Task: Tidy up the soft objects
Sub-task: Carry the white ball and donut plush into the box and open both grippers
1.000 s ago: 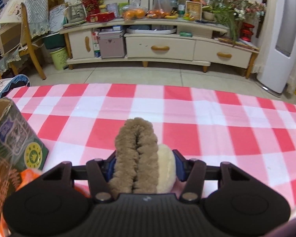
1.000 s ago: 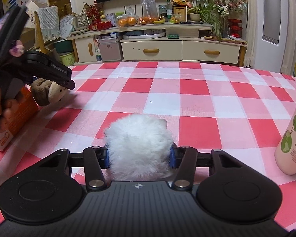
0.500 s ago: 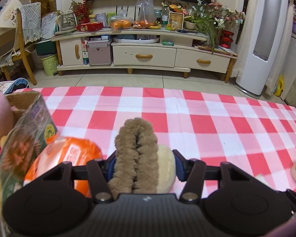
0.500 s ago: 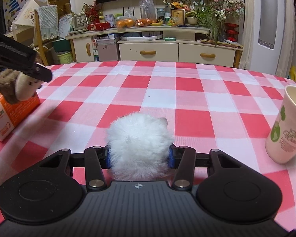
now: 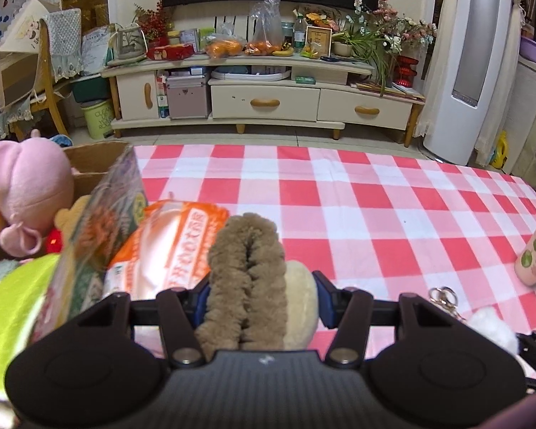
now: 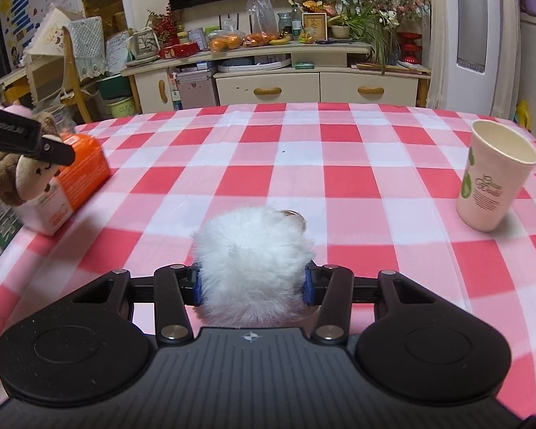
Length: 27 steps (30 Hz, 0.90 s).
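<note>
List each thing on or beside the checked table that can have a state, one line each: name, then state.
left gripper: shut on the brown plush toy, held above the table
right gripper: its jaws have just been closing, pressing on the white fluffy toy
paper cup: upright, open-topped
cardboard box: open, soft toys inside
orange pack: lying on the cloth

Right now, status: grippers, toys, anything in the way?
Left gripper shut on brown plush, above orange pack beside toy box. Right gripper shut on white pompom. Paper cup standing clear, right.
</note>
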{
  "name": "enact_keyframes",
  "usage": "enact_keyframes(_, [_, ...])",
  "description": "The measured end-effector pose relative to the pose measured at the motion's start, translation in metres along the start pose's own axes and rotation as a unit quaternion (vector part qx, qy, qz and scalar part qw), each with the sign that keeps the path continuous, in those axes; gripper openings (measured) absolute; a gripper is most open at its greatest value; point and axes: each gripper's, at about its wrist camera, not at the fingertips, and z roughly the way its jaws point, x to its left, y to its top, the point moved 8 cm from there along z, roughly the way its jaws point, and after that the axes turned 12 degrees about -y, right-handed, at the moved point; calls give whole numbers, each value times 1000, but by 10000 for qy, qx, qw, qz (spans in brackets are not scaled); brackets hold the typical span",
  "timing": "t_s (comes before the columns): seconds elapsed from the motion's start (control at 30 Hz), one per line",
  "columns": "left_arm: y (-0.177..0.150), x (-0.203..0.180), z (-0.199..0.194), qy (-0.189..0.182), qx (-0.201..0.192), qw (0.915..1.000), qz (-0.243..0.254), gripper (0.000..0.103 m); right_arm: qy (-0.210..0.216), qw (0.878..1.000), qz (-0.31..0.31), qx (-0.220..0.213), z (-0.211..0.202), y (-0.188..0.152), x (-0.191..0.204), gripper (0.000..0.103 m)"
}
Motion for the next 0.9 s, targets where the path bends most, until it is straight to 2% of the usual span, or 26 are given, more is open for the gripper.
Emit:
enact_keyframes(0.43, [-17, 21, -33, -129, -173, 9996, 194, 55, -100, 9995, -256, -132, -56, -5, 24, 58])
enact_keyframes(0.9, [0, 32, -83, -557, -650, 9961, 229, 55, 155, 9992, -127, -350, -100, 35, 56, 58])
